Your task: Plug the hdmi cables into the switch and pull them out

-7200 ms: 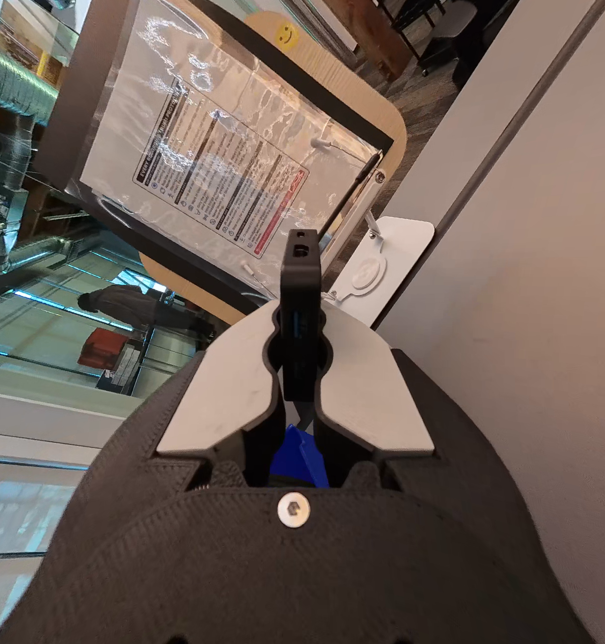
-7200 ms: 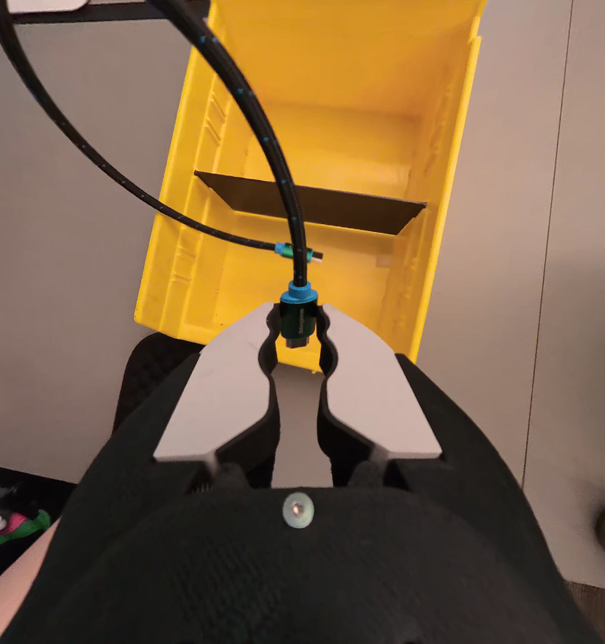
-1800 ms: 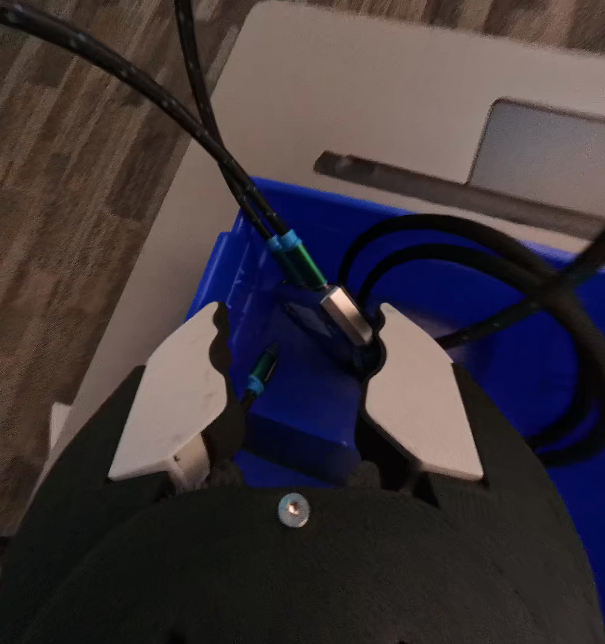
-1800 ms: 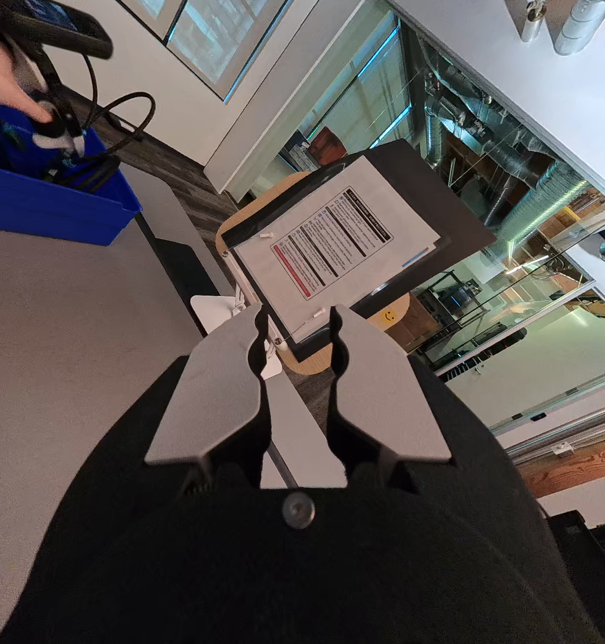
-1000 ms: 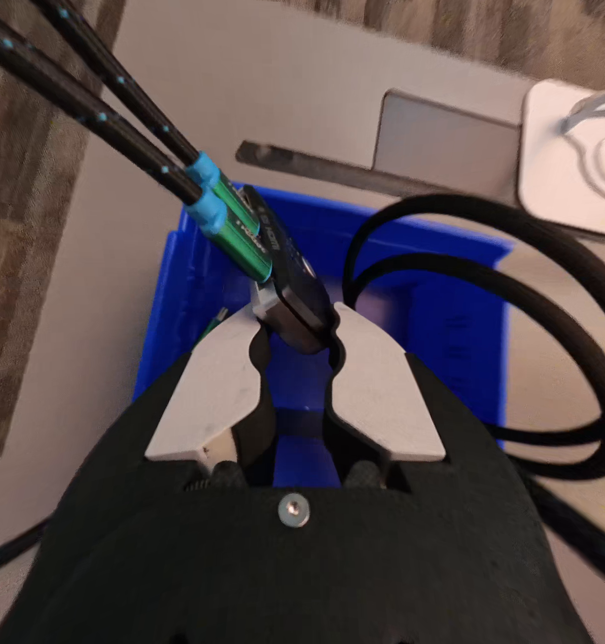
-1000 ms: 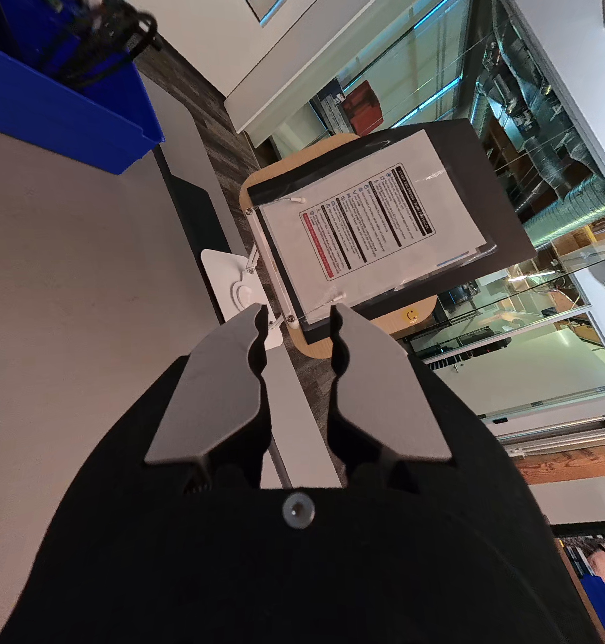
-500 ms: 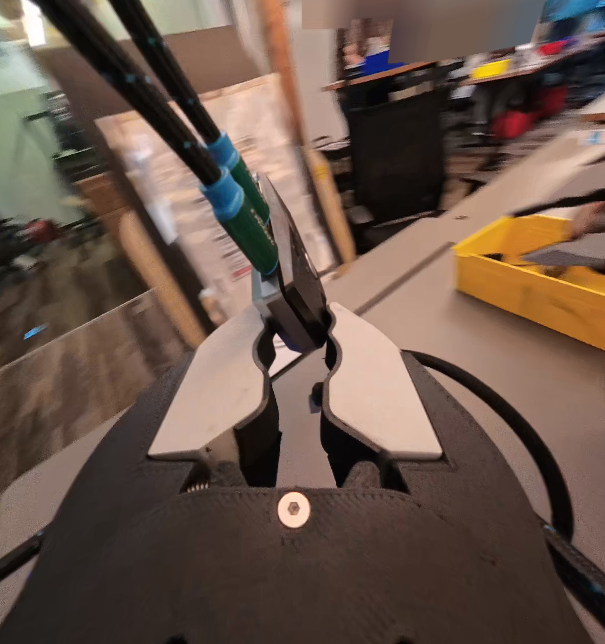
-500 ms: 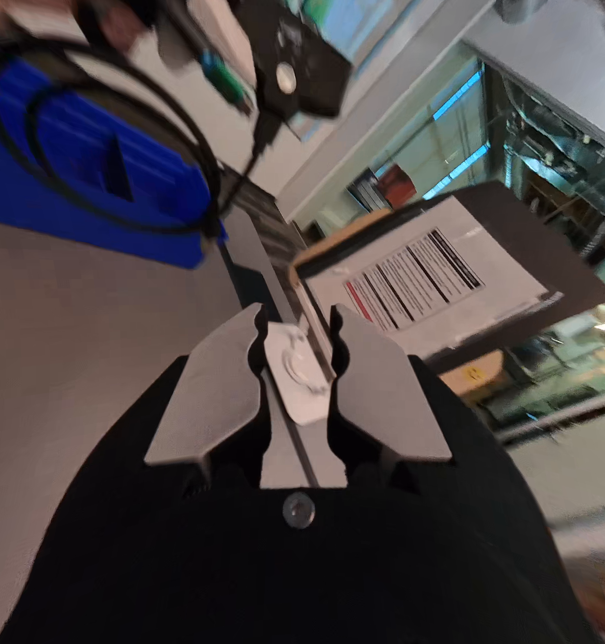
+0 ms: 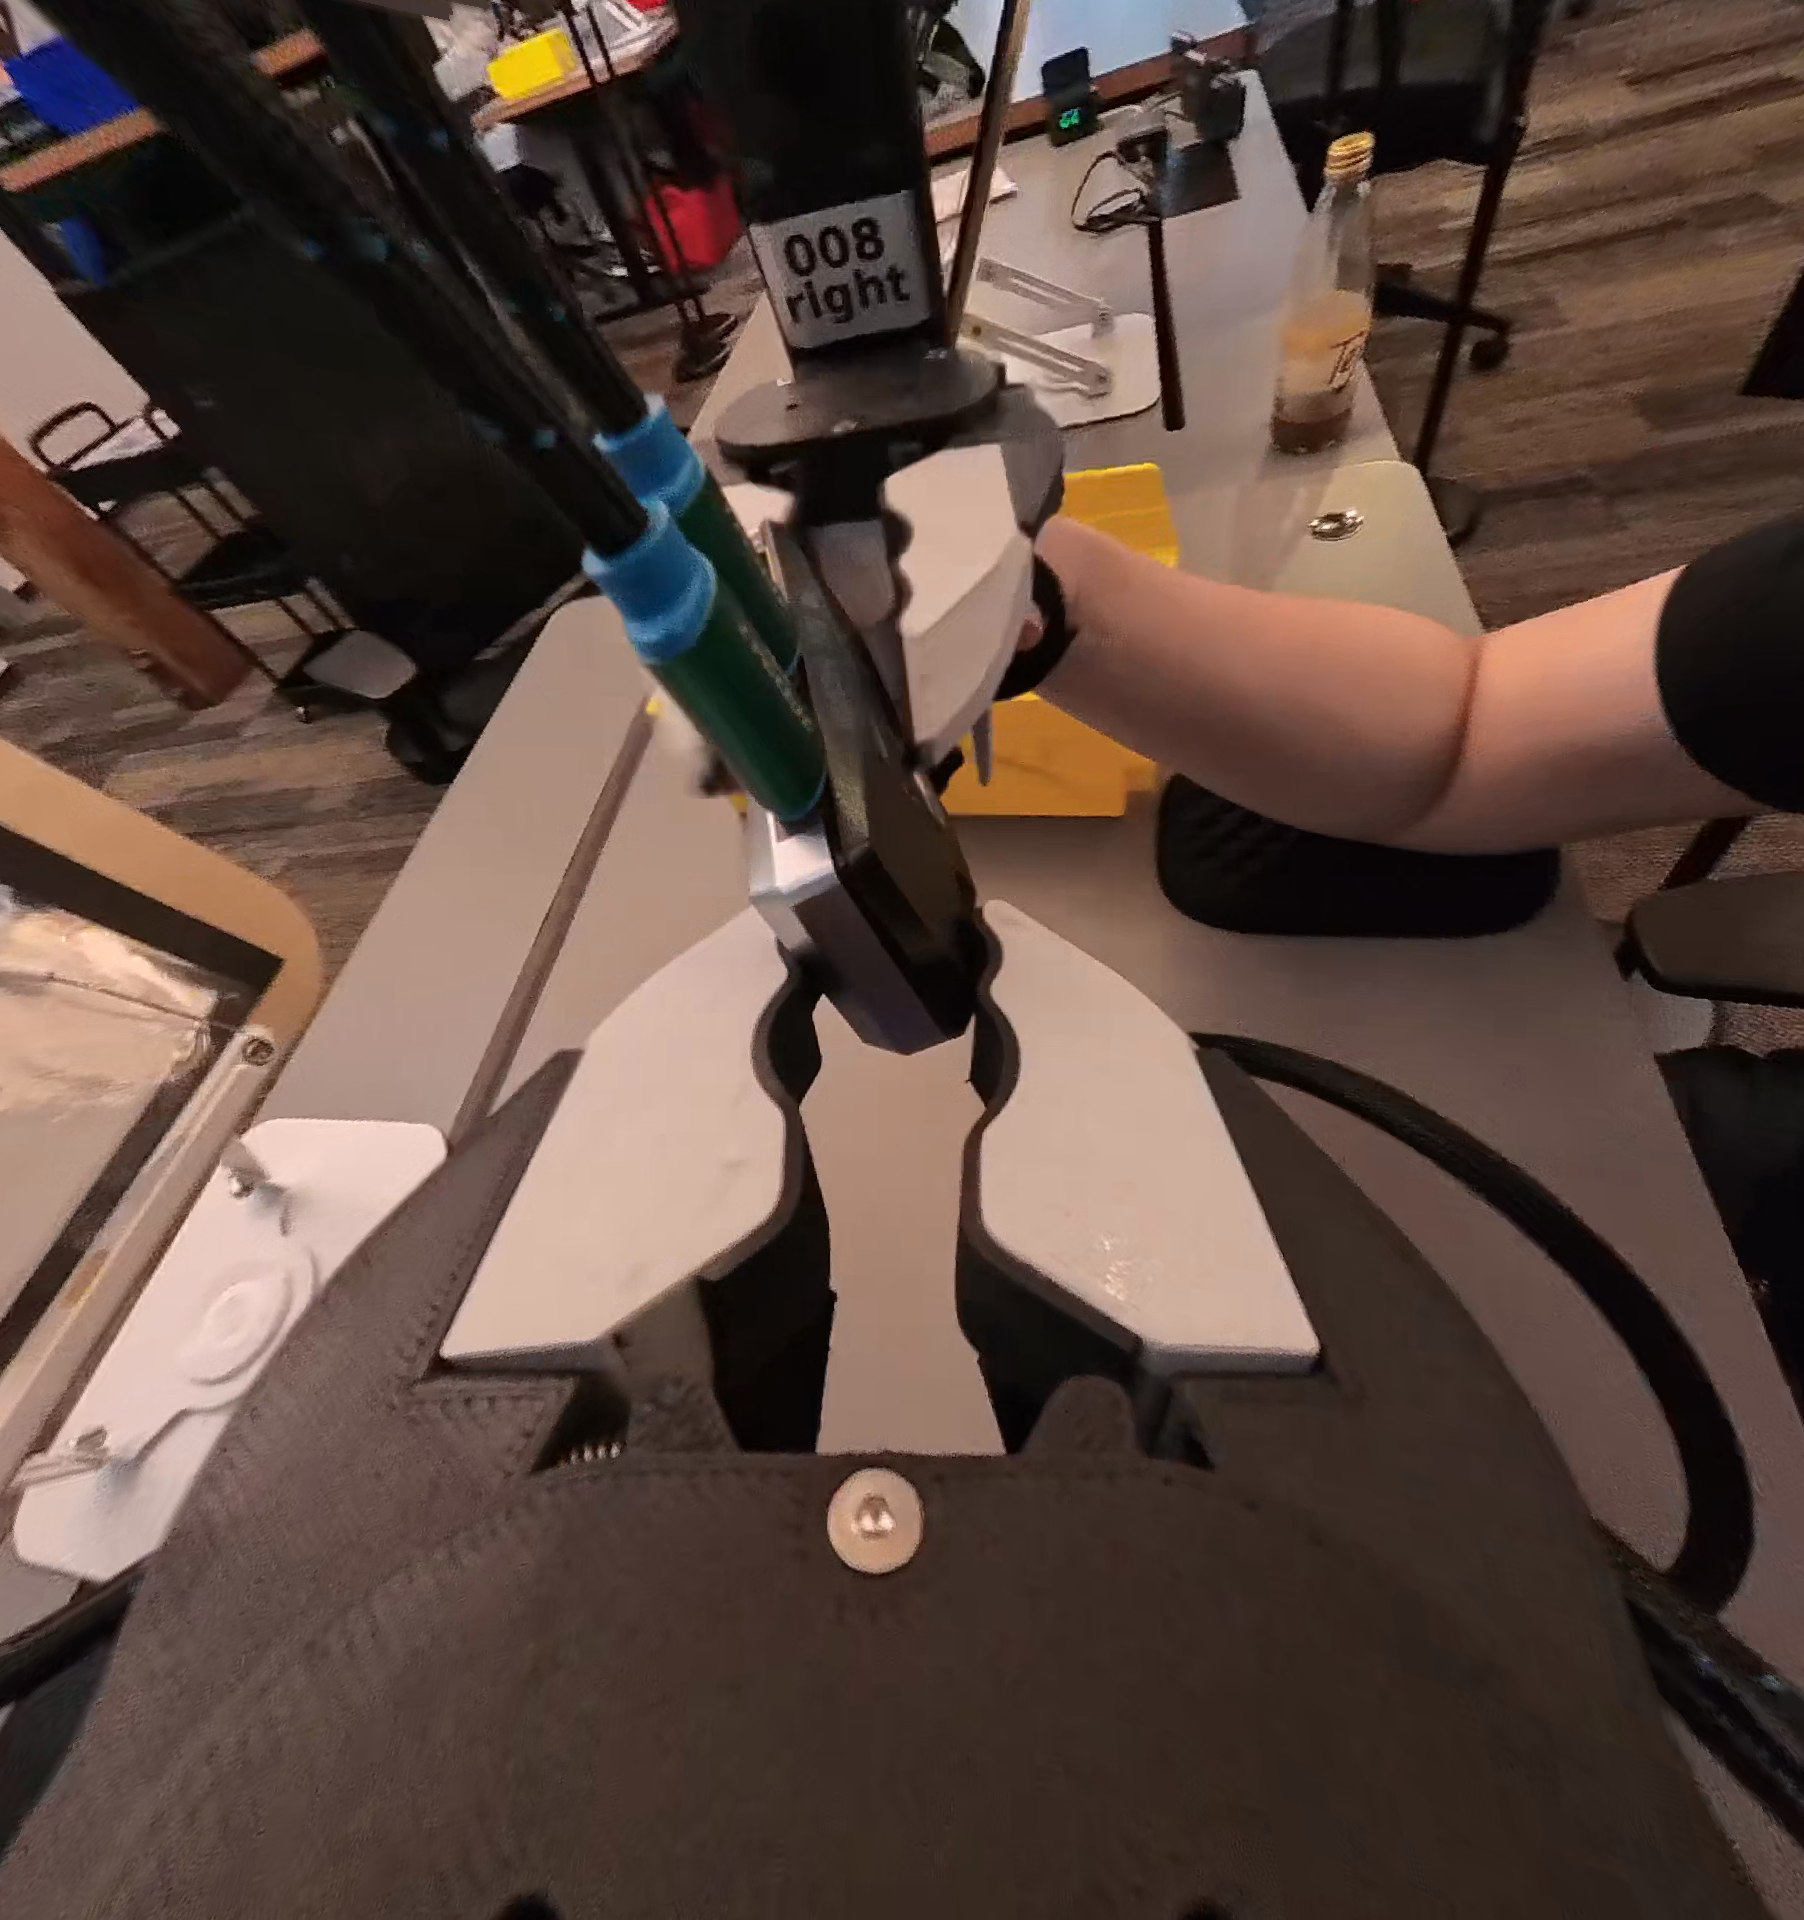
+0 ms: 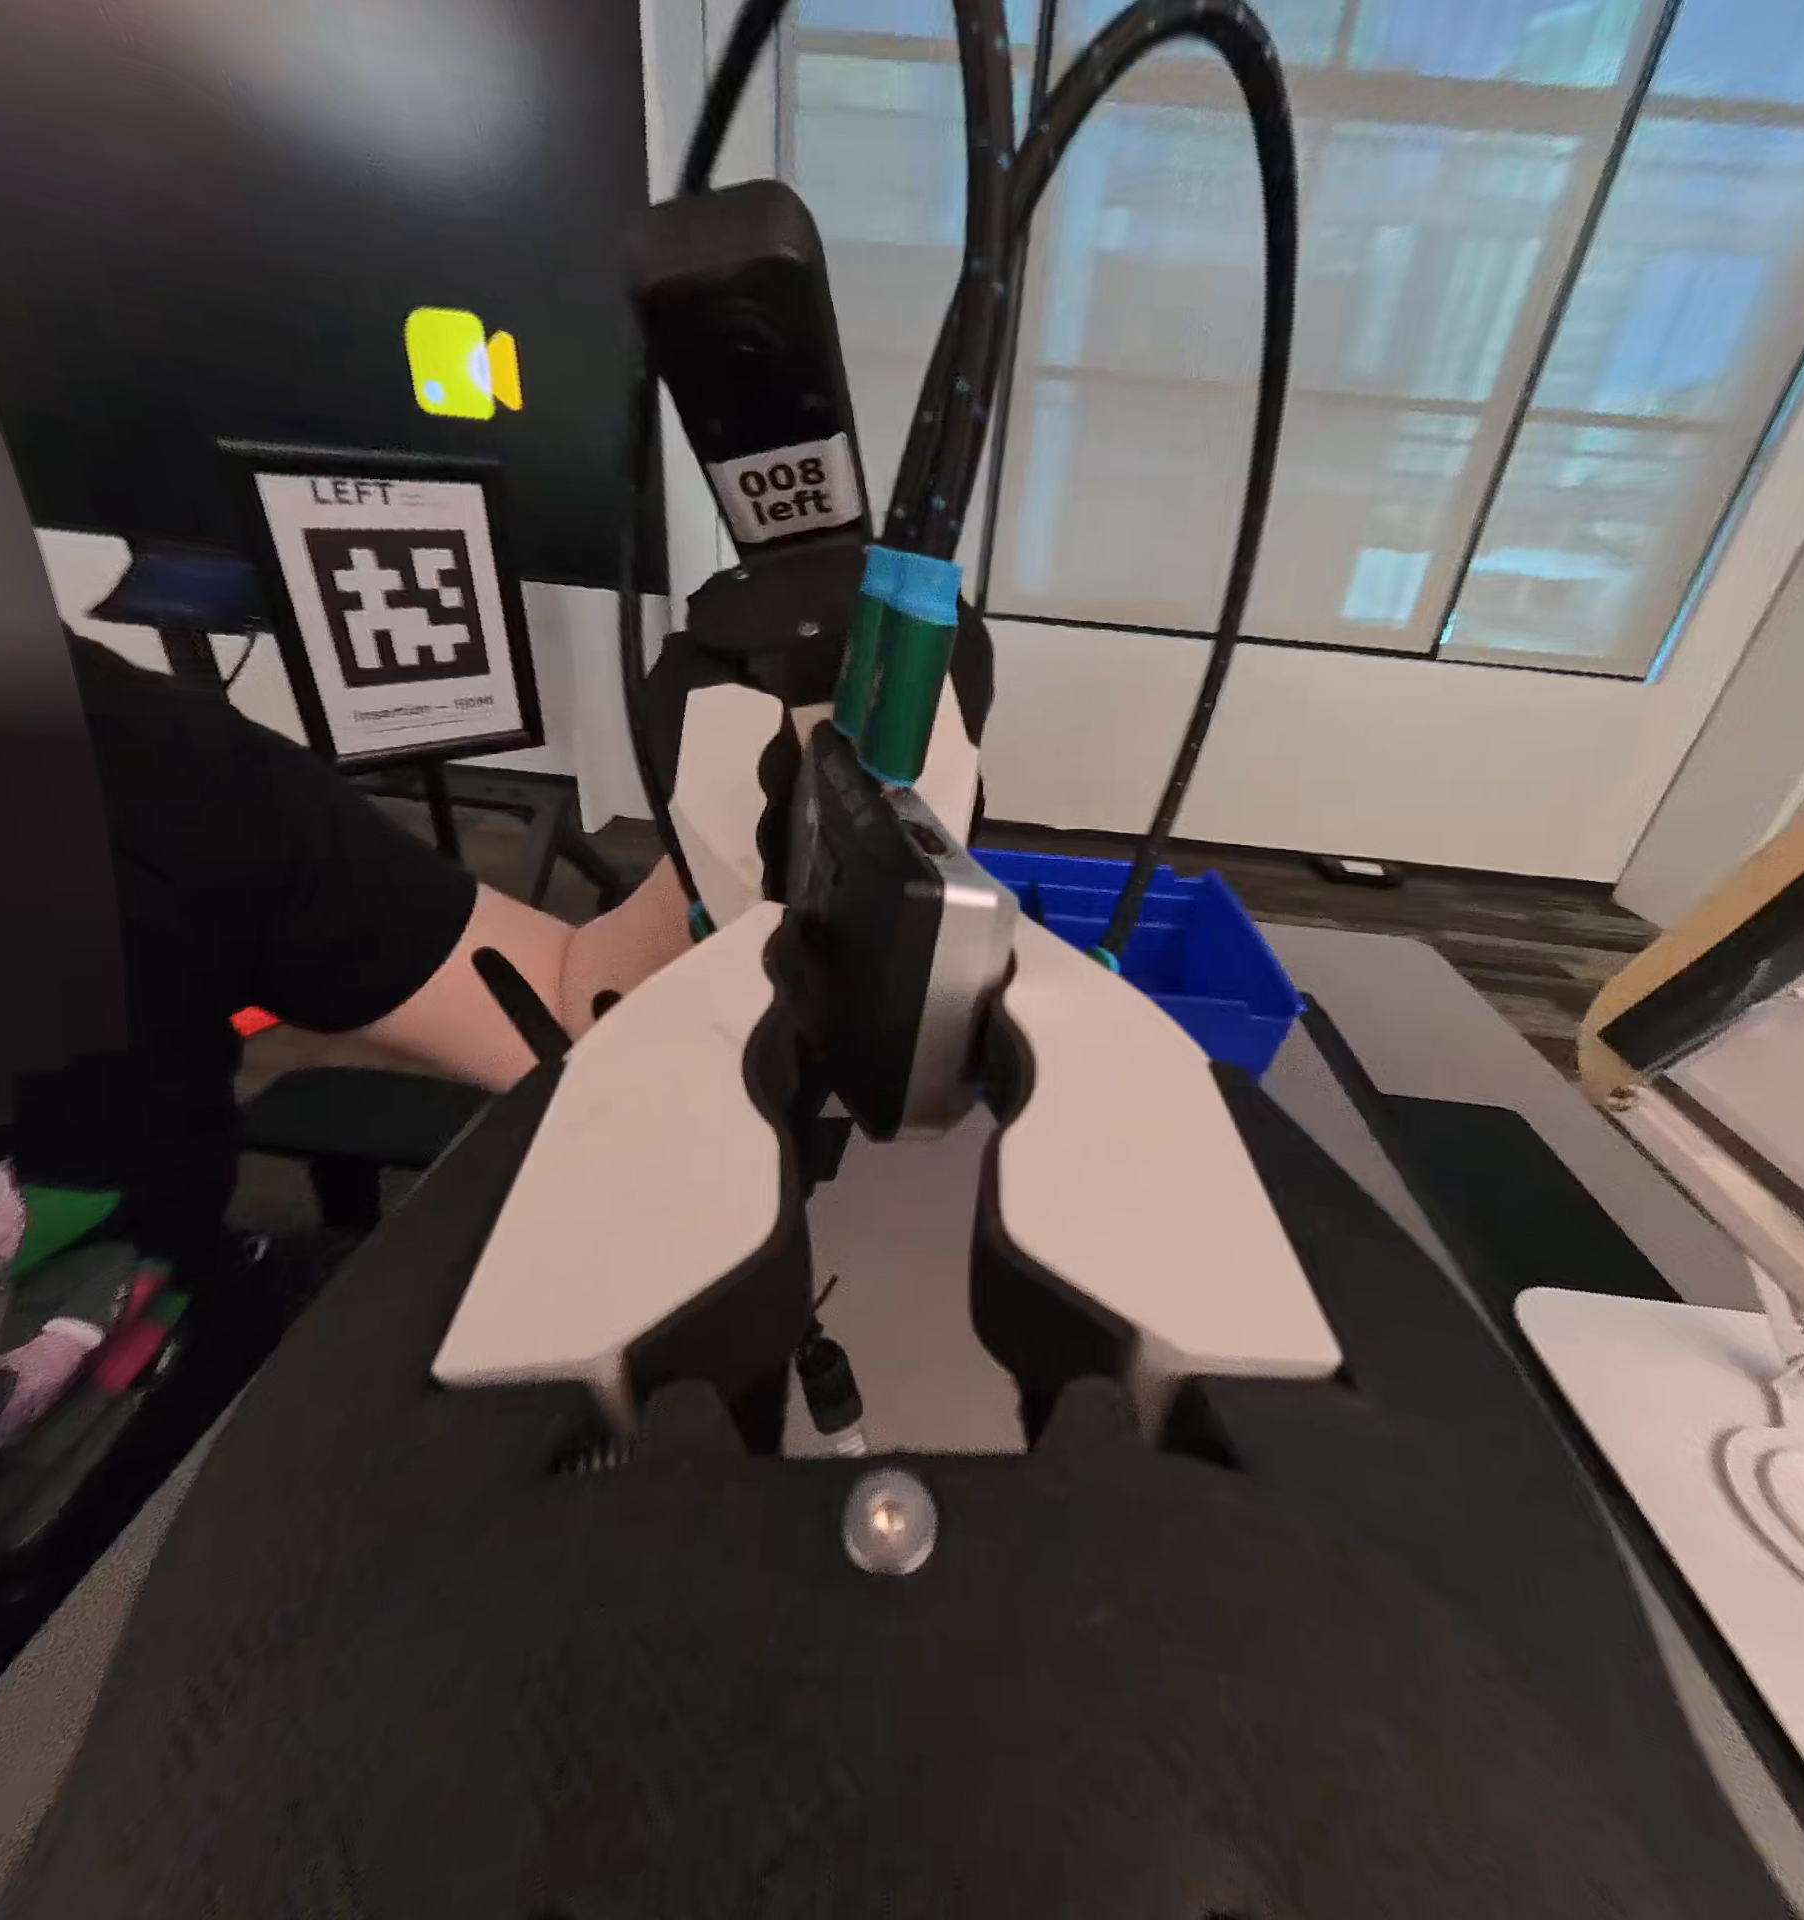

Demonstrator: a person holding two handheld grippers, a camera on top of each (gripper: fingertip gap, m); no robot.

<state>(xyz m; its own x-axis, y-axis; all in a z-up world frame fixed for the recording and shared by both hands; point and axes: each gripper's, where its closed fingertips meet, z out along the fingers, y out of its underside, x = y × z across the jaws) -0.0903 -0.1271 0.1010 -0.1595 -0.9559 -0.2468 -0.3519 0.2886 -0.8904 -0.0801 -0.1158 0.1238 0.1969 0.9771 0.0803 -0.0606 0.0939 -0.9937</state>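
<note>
The HDMI switch, a small black and silver box, is held in the air between both grippers. Two green HDMI plugs with blue collars sit in its side, and their black braided cables rise up and away. My left gripper is shut on the switch's near end. My right gripper faces it and grips the far end. In the right wrist view the switch sits between my right gripper's fingers, with the plugs and the left gripper behind it.
A yellow bin and a bottle stand on the grey table. A blue bin is behind the switch. A white stand base holds a framed board. A cable loop lies on the table. A person's arm reaches in.
My left gripper lifted the switch out of the blue bin and swung it toward the yellow bin. My right gripper, empty before, turned round and now holds the switch's other end.
</note>
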